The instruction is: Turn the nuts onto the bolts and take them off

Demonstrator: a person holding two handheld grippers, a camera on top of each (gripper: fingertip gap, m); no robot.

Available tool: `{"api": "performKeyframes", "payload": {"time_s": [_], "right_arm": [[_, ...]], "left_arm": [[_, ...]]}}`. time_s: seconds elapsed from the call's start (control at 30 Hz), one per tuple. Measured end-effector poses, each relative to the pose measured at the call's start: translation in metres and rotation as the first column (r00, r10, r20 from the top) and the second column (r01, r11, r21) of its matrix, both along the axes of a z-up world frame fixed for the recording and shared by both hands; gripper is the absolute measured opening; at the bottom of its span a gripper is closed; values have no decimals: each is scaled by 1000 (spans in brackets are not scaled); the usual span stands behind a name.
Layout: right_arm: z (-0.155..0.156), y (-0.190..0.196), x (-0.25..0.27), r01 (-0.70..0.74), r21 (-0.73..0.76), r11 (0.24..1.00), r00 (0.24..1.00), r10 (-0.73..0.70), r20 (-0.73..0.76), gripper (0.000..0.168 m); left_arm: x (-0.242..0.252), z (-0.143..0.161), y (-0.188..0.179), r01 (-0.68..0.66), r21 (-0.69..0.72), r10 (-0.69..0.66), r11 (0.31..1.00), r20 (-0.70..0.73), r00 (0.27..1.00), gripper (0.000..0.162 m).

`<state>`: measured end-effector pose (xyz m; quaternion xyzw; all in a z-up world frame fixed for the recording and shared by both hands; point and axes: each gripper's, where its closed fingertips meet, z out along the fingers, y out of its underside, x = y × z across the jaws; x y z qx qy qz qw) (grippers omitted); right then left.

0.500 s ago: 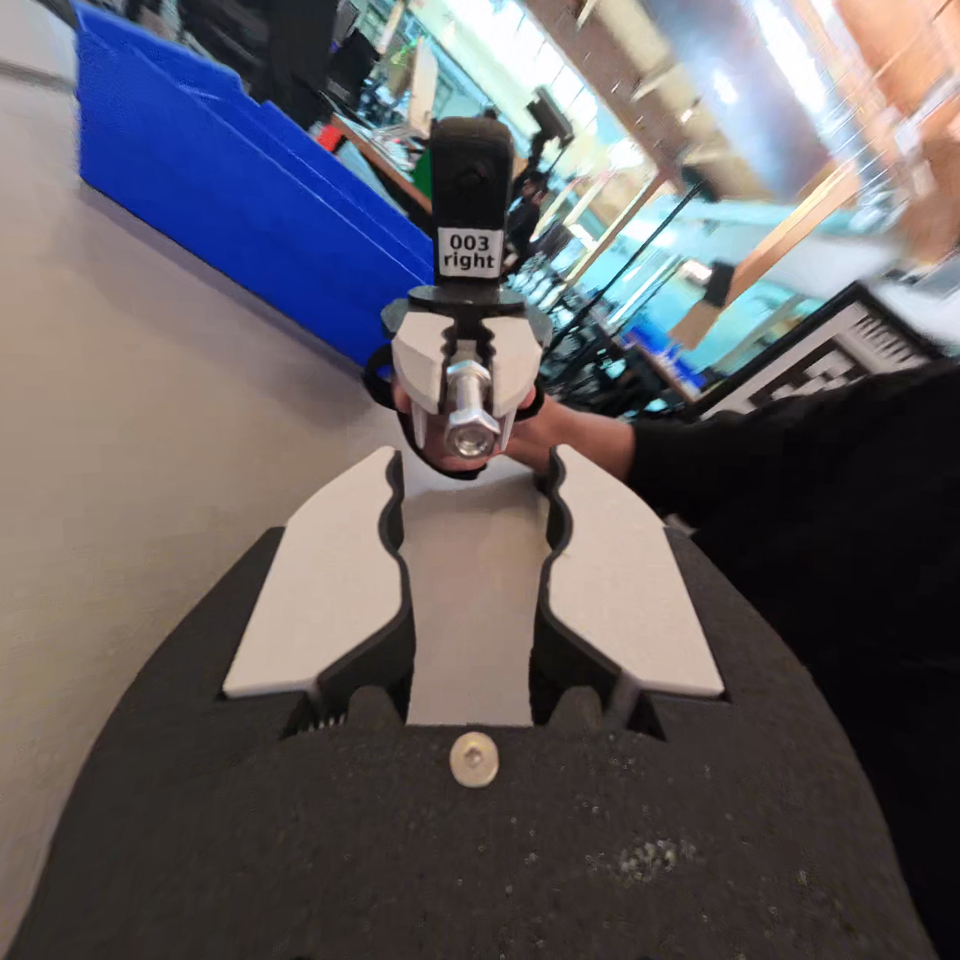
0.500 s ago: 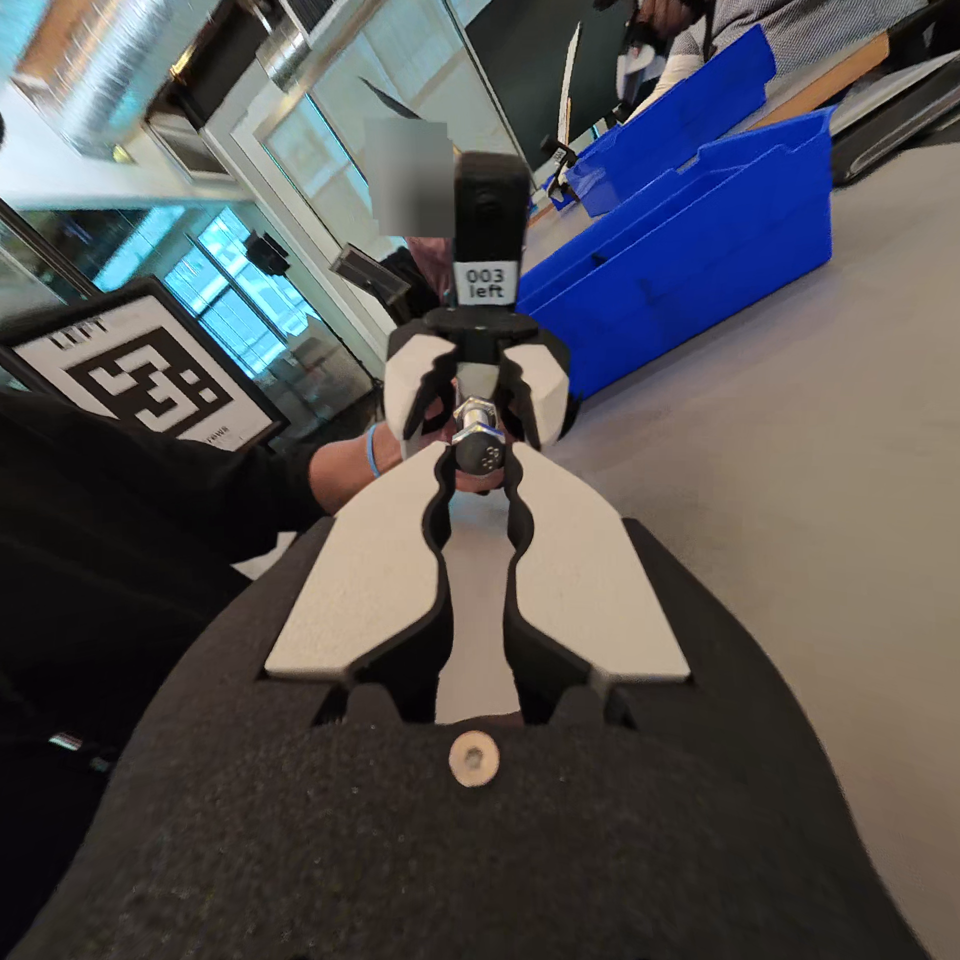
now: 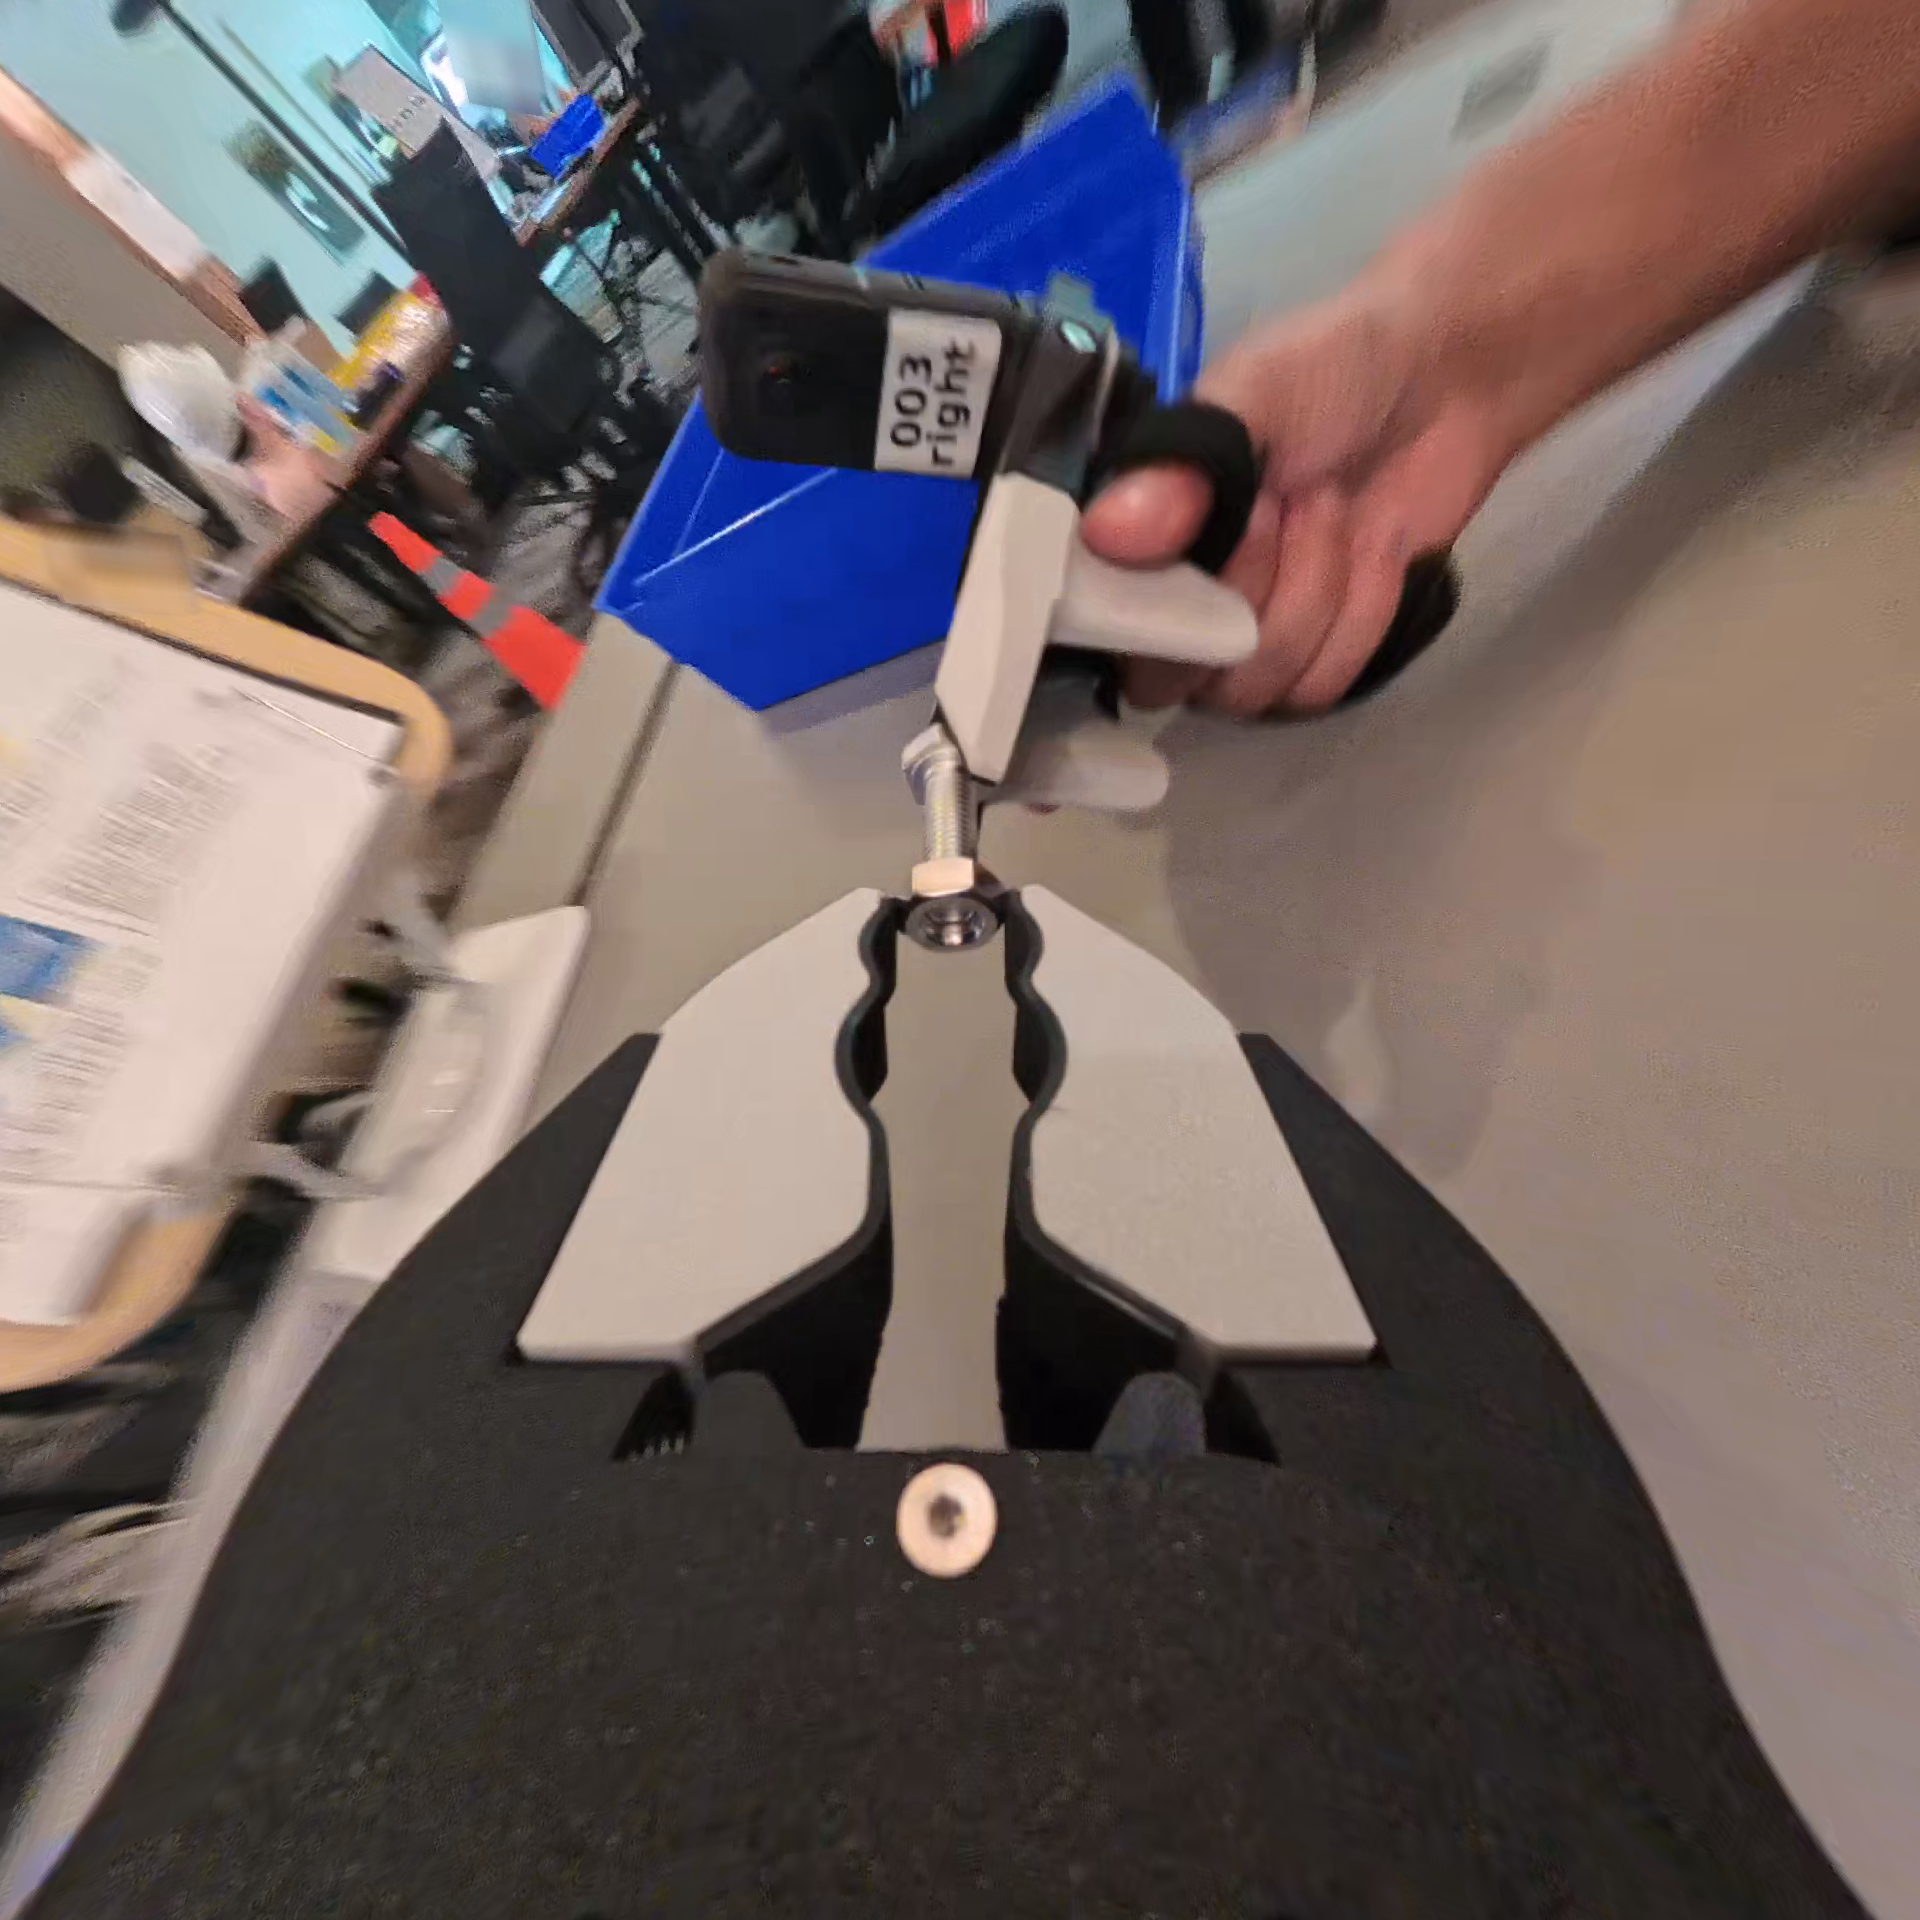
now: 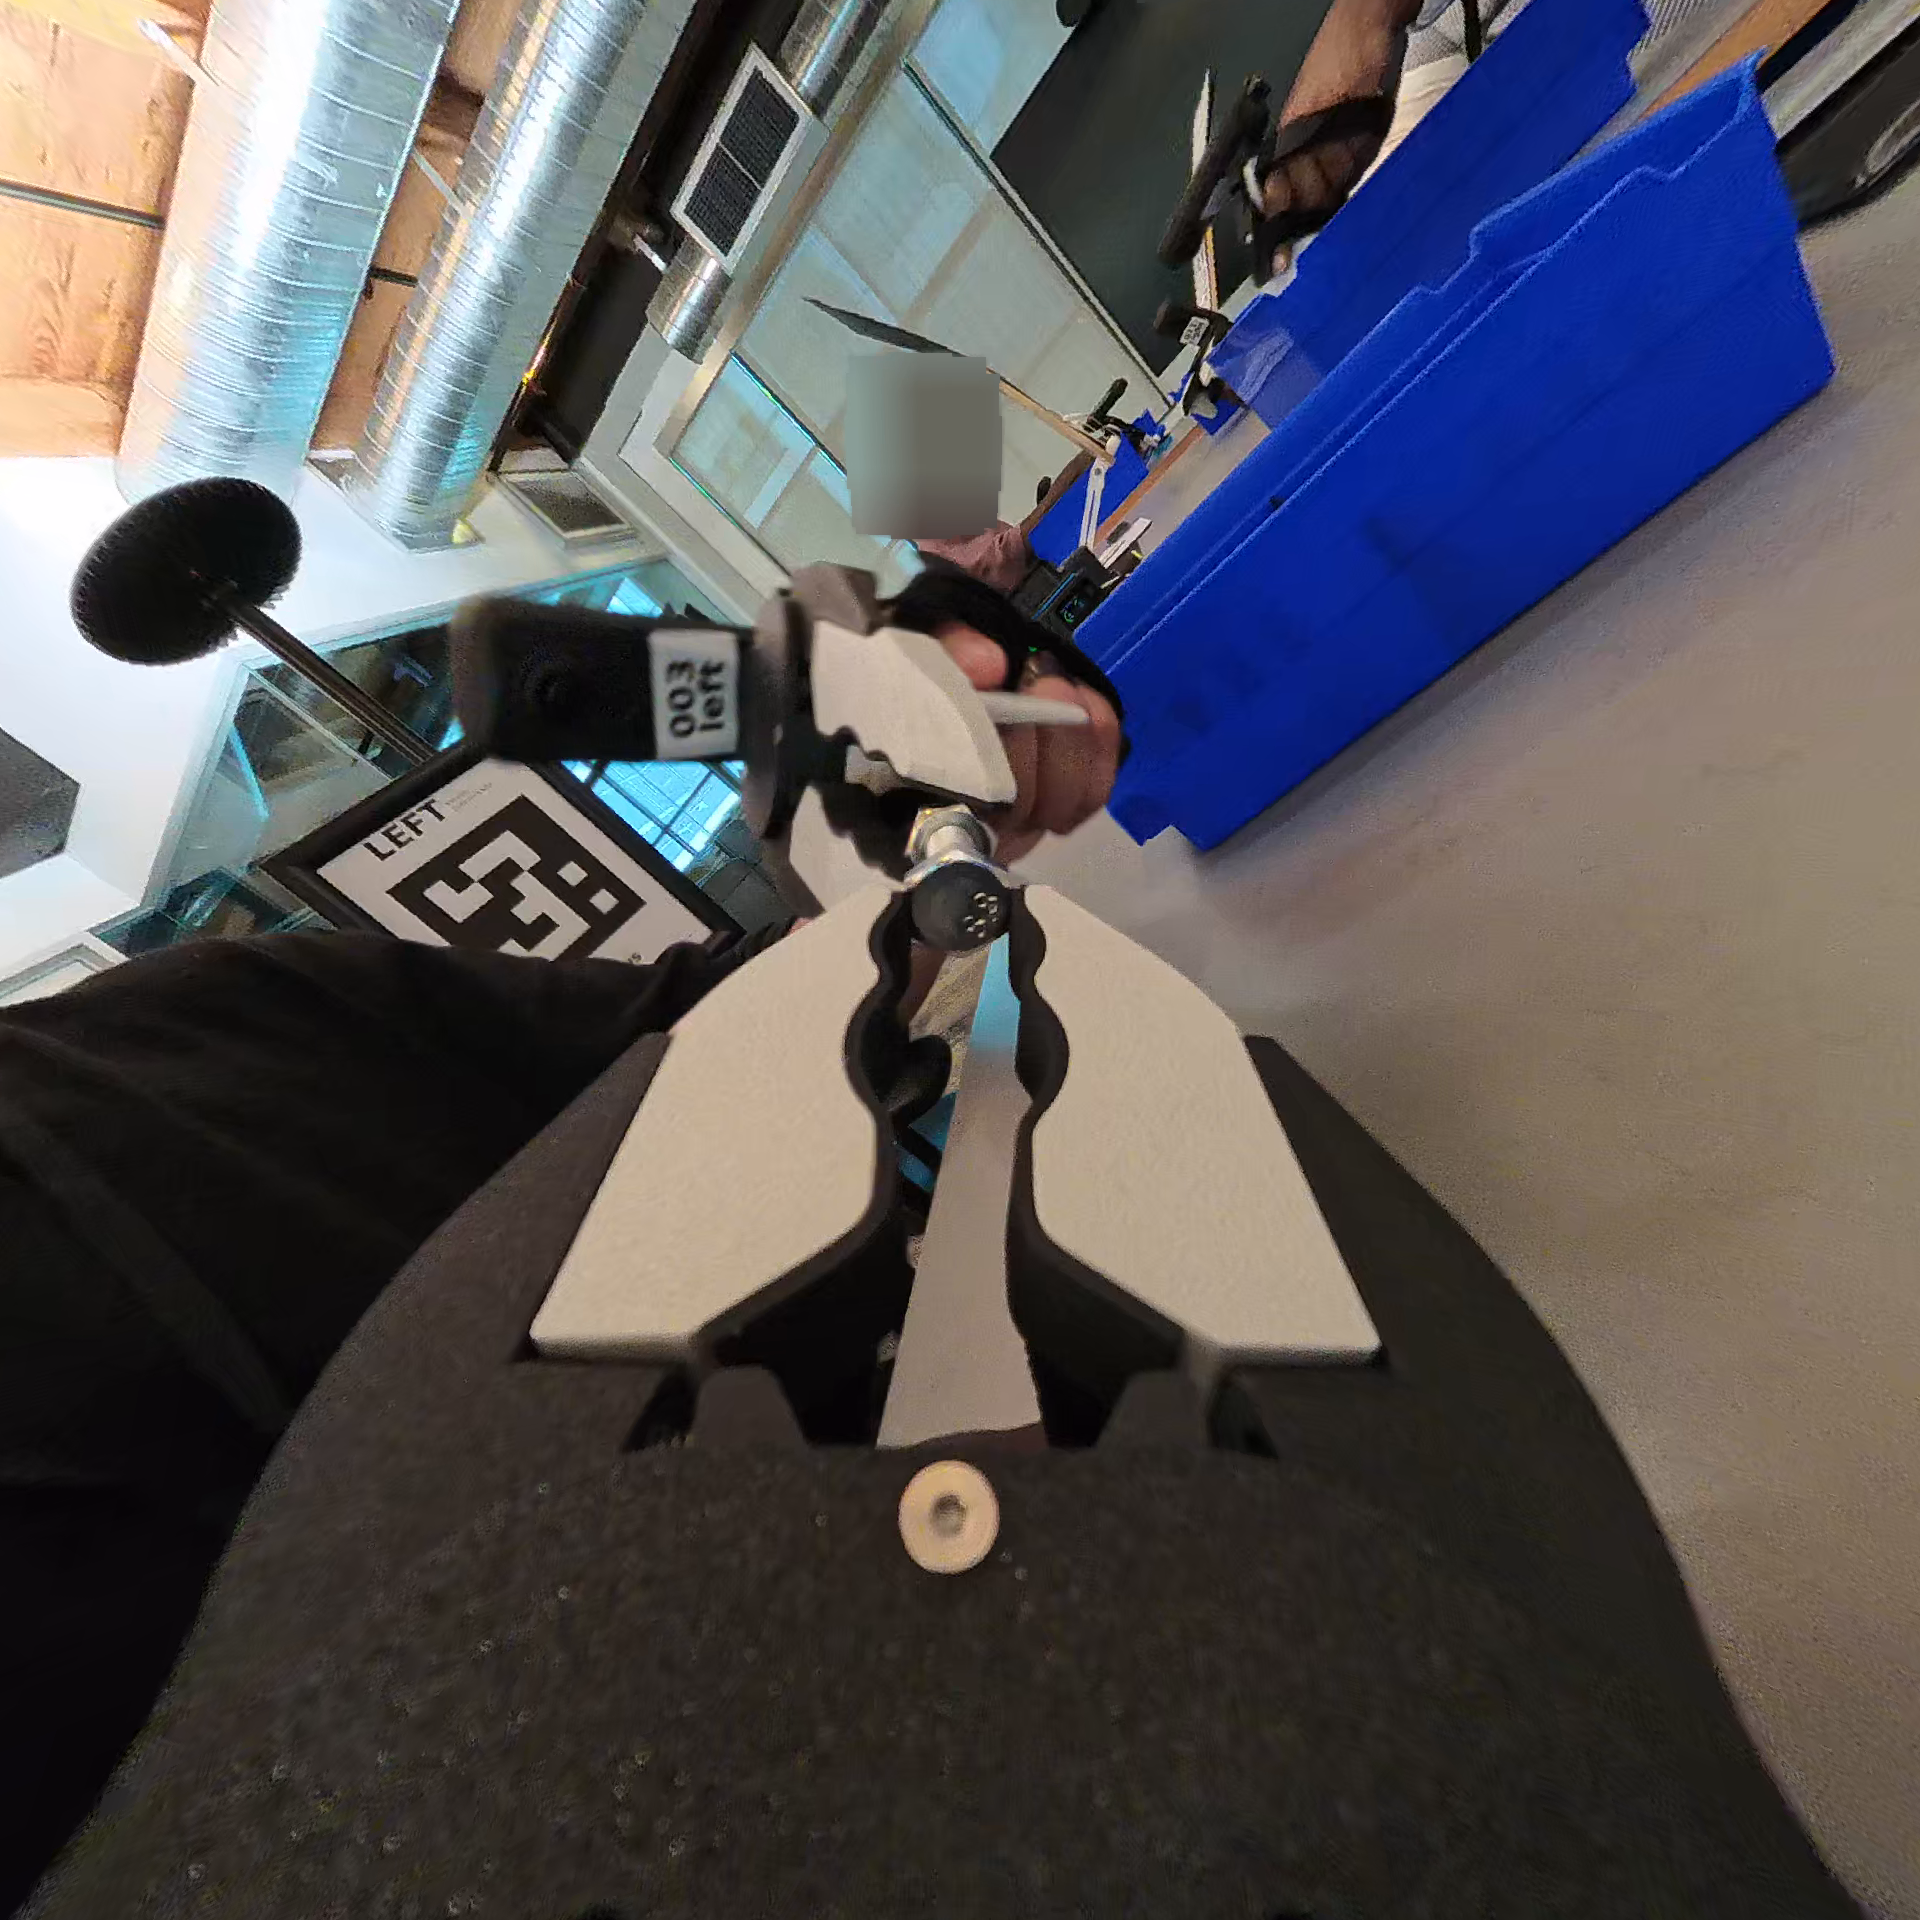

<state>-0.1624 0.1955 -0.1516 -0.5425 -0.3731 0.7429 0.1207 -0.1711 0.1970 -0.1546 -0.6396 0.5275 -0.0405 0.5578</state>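
Our left gripper [image 3: 948, 914] pinching the nut [image 3: 943, 921] at its fingertips, our right gripper [image 4: 961, 914] clamped on the bolt [image 4: 958, 906] head, both held above the grey table [image 3: 1558, 987], blue bin [image 4: 1507, 540] beyond.

A lab workshop: blue bins [image 4: 1507, 499], exposed ceiling ducts [image 4: 312, 239], cluttered workbenches [image 3: 343, 436].

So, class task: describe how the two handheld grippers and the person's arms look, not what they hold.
Both the left gripper and right gripper have speckled black bodies, pale grey wedge-shaped fingers with wavy black inner edges, a black camera block with a white label, and a pale screw. A black sleeve covers one arm.
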Motion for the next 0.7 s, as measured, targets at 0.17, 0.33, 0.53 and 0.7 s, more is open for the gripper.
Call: {"api": "performKeyframes", "payload": {"time_s": [0.17,0.33,0.53,0.7], "right_arm": [[2,-1,-1,6,11,1000,1000,-6,-12,18],[7,1,2,60,129,990,998,-55,-37,18],[3,-4,1,78,249,965,997,-77,-13,18],[3,-2,2,78,238,968,997,-77,-13,18]], "left_arm": [[-2,3,-7,-4,-85,3,996,-16,1000,35],[-5,20,-15,166,-521,157,837,520,840,59],[2,16,-13,480,-645,269,595,722,637,45],[9,6,-12,385,-661,230,644,647,727,17]]}}
